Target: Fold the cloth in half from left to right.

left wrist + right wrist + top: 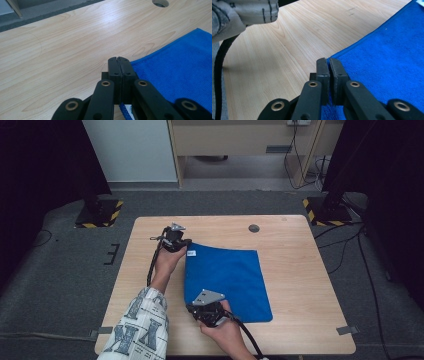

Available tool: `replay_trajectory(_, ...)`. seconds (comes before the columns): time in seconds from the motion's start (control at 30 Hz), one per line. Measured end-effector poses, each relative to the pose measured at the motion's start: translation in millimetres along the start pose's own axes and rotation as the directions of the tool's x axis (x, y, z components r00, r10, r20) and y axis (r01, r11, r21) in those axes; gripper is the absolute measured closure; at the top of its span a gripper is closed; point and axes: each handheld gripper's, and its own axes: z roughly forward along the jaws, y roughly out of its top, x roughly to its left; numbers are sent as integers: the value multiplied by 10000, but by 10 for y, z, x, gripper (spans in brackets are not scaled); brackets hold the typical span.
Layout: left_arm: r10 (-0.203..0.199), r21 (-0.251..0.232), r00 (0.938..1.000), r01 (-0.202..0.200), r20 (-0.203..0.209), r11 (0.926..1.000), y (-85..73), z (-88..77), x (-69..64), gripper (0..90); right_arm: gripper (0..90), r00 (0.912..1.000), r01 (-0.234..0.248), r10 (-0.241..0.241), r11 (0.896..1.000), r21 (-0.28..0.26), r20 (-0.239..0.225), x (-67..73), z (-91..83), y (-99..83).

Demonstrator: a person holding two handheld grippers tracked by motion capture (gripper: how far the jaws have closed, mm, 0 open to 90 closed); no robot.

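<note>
Blue cloth (227,280) lies flat mid-table (300,270). Left gripper (119,61) jaws pinched on its far-left corner, right gripper (329,62) jaws pinched on the near-left corner, both corners at table level

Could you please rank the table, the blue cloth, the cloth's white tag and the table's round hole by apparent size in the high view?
1. Table
2. Cloth
3. Hole and tag: both tiny, too alike to rank.

Bare table (300,270) right of blue cloth (230,275); grommet hole (254,228) beyond cloth
</note>
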Motion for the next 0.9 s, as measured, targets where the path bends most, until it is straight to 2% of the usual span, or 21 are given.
replay_trajectory(0.13,-20,-83,10000,20,-18,10000,12,-23,30,893,872,9995,226,-224,9997,-81,216,21,11,50)
replay_trajectory(0.5,-107,185,9997,111,-198,9998,-41,-67,180,894,872,9997,245,-246,9996,-164,-38,135,100,155)
replay_trajectory(0.9,-147,186,9993,154,-330,9997,-52,-144,266,894,872,9995,328,-328,9992,-233,24,225,152,212)
